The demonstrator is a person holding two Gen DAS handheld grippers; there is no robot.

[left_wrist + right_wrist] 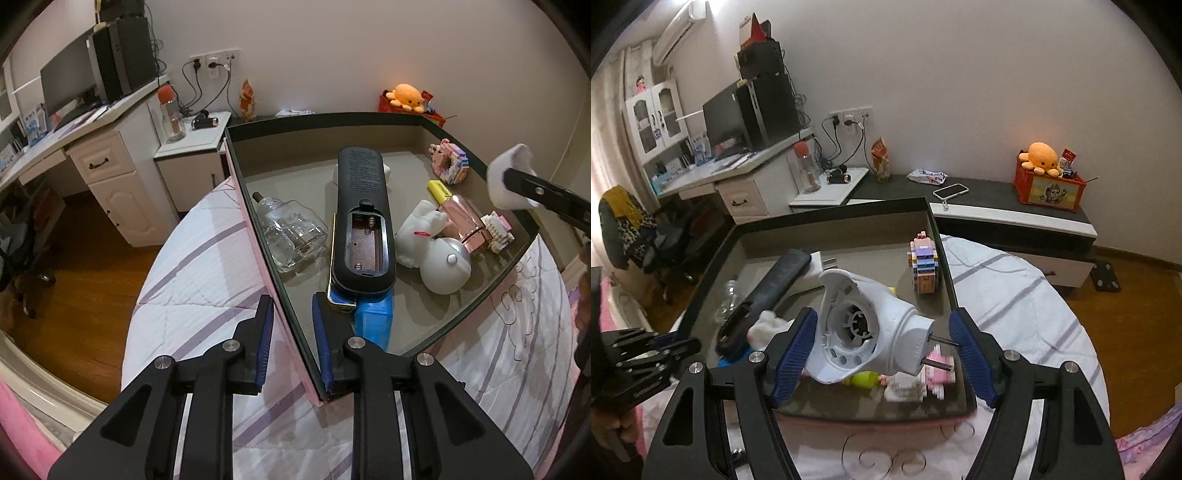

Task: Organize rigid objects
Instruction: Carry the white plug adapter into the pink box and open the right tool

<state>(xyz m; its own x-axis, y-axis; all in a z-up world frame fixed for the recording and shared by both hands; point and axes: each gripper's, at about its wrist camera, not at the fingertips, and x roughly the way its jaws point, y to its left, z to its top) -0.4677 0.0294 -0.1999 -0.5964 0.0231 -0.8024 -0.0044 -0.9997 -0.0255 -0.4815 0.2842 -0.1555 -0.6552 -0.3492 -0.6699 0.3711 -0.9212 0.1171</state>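
The left tongs [291,339] straddle the box [258,236] wall, pads close on either side (contact unclear). The right tongs [882,354], spread wide, carry a white plug-in device [864,328] above the box, touching only the left pad [794,354]. Inside lies a black remote [364,218].

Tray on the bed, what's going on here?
A person is sorting odds and ends into the tray. The left gripper straddles the tray's near wall, apparently steadying it. The right gripper holds a white plug-in device above the tray. Already inside: a black remote, glass bottle, brick models.
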